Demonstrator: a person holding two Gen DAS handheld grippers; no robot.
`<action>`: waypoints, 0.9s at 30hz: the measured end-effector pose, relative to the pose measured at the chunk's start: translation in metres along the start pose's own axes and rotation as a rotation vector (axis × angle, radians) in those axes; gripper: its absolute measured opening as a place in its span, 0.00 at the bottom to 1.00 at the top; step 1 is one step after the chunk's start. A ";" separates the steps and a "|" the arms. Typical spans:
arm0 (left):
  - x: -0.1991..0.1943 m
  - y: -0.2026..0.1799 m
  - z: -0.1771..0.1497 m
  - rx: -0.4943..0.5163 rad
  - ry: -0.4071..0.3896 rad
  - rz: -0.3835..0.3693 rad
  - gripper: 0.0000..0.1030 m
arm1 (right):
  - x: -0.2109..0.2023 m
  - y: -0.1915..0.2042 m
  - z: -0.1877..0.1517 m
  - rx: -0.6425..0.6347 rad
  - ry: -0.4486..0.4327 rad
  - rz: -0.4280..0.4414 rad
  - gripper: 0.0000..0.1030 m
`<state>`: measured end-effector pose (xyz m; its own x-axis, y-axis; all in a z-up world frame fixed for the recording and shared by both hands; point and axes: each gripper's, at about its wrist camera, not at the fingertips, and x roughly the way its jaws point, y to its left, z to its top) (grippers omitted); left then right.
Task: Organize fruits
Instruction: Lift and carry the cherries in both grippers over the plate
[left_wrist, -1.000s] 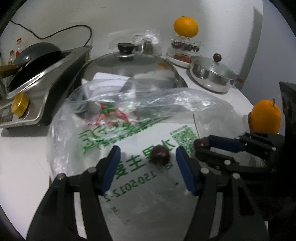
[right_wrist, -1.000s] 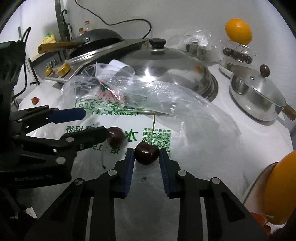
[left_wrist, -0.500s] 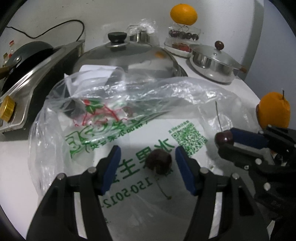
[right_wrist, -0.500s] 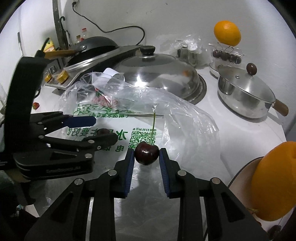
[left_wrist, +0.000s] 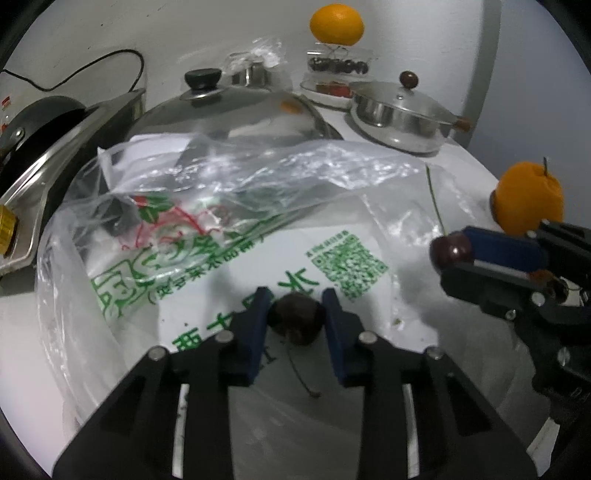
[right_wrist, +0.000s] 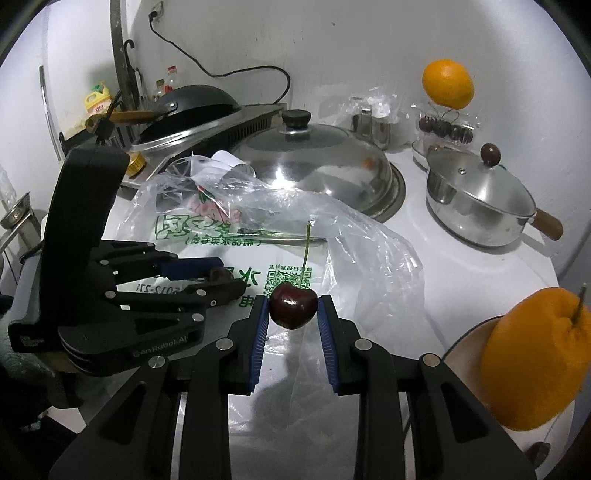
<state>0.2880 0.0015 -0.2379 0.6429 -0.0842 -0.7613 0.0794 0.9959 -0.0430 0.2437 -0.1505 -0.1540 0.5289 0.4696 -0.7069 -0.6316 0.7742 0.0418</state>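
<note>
A white worktop (right_wrist: 461, 266) is seen carrying a domed steel lid (right_wrist: 314, 166) at the far middle, a lidded saucepan (right_wrist: 476, 199) at the far right, and a crumpled clear plastic bag (left_wrist: 221, 206) with green print spread across the near middle. An orange (right_wrist: 532, 365) sits on a plate (right_wrist: 461, 343) at the near right; another orange (right_wrist: 447, 84) is perched on a far rack.

Two dark cherries are the things in hand. One cherry (right_wrist: 293, 309) is pinched by its flanks in the right gripper (right_wrist: 293, 314), stem upright, held clear above the bag. The other cherry (left_wrist: 297, 319) lies between the narrowly parted fingers (left_wrist: 255, 321) of the left gripper (left_wrist: 295, 317), on or just above the bag; contact looks likely, though blur leaves it uncertain.

Cherries are judged light, smooth, slippery and easily bruised; a gentle squeeze across the widest part suits them, the stem being too thin to trust.

Against the view half a second earlier, the left fingers are drawn in from wide open to flank their cherry, and the right gripper is carried further right.
</note>
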 end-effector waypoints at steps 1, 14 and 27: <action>-0.002 -0.001 0.000 0.000 -0.003 -0.003 0.29 | -0.003 0.000 0.000 0.000 -0.001 -0.003 0.28; -0.041 -0.019 0.004 0.016 -0.064 -0.028 0.29 | -0.039 0.000 -0.009 0.004 -0.035 -0.046 0.28; -0.069 -0.057 0.001 0.064 -0.103 -0.048 0.29 | -0.079 -0.017 -0.033 0.038 -0.060 -0.099 0.28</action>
<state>0.2405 -0.0495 -0.1824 0.7116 -0.1381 -0.6888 0.1581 0.9868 -0.0344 0.1940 -0.2144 -0.1219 0.6218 0.4135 -0.6651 -0.5532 0.8331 0.0008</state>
